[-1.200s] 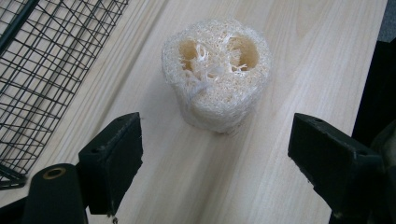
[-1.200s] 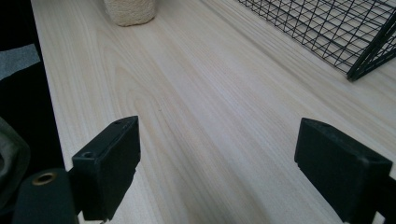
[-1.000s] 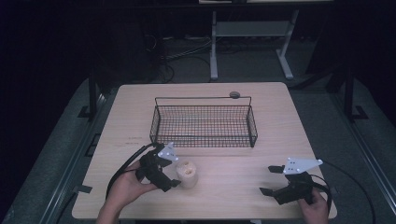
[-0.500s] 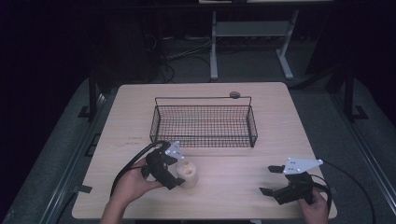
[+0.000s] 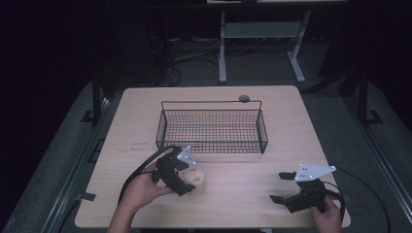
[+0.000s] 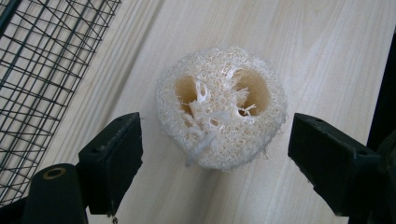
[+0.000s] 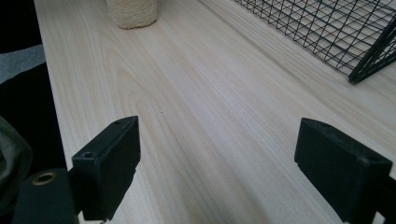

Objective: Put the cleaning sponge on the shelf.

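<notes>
A pale loofah piece (image 6: pixel 220 106) stands on end on the wooden table (image 5: pixel 228 194), its two hollow holes facing up. My left gripper (image 5: pixel 183 180) hangs over it from the left, open, with one jaw on each side of the loofah (image 5: pixel 195 180) and a gap to both. In the left gripper view the gripper (image 6: pixel 219 156) straddles it without touching. My right gripper (image 5: pixel 282 187) rests low near the table's front right, open and with nothing between its jaws. From the right gripper (image 7: pixel 219 163) view the loofah (image 7: pixel 132 12) stands far off at the top.
A black wire basket (image 5: pixel 212 127) with nothing in it sits in the middle of the table, just behind the loofah. A small round dark disc (image 5: pixel 244 98) lies at the table's far edge. The basket corner (image 7: pixel 362 70) is near the right gripper's line.
My left gripper has moved a little right and down over the loofah, so its jaws now straddle it. The right gripper has stayed put.
</notes>
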Action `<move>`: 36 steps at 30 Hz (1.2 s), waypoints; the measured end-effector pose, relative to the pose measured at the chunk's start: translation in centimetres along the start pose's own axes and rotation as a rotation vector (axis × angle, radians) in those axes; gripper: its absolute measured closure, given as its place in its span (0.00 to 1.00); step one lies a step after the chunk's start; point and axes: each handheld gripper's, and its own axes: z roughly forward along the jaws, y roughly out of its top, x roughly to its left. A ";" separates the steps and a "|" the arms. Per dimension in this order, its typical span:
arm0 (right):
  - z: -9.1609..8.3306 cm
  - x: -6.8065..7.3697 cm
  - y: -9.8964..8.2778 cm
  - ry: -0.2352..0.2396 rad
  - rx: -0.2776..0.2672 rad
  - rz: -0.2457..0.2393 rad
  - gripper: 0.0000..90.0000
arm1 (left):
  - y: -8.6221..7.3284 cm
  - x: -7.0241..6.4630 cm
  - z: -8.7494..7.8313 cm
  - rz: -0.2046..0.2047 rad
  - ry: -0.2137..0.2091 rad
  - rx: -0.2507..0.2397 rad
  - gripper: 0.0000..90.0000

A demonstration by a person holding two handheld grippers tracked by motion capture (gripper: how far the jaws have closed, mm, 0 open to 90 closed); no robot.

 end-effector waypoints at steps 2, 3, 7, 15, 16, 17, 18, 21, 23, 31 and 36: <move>0.1 0.0 0.0 0.001 0.004 -0.001 0.15 | 0.2 0.0 0.2 -0.003 -0.001 0.007 0.19; 0.1 0.0 0.0 0.001 0.004 -0.001 0.15 | 0.2 0.0 0.2 -0.003 -0.001 0.007 0.19; 0.0 0.0 0.0 0.002 0.002 0.000 0.15 | 0.3 0.1 0.4 0.000 -0.005 0.009 0.19; 0.0 0.0 0.0 0.002 0.000 0.001 0.15 | 0.6 0.1 0.9 0.002 -0.014 0.020 0.19; 0.0 0.0 0.0 0.002 0.000 0.001 0.15 | 0.6 0.1 0.9 0.002 -0.014 0.020 0.19; 0.0 0.0 0.0 -0.001 0.000 -0.001 0.15 | 0.7 0.2 1.0 0.002 -0.017 0.023 0.19; 0.0 0.0 0.0 0.000 0.001 0.000 0.15 | 0.7 0.2 1.1 0.005 -0.019 0.026 0.19; 0.0 0.0 0.0 0.002 0.002 -0.001 0.15 | 0.7 0.2 1.3 -0.001 -0.024 0.025 0.19; 0.0 0.0 0.0 0.001 0.001 -0.001 0.15 | 0.7 0.2 1.5 0.001 -0.031 0.036 0.19; 0.1 0.0 0.0 0.001 0.001 -0.001 0.15 | 0.9 0.4 1.8 -0.003 -0.038 0.039 0.19; 0.1 0.0 0.0 0.001 0.000 0.000 0.15 | 0.8 0.6 2.0 -0.018 -0.045 0.043 0.19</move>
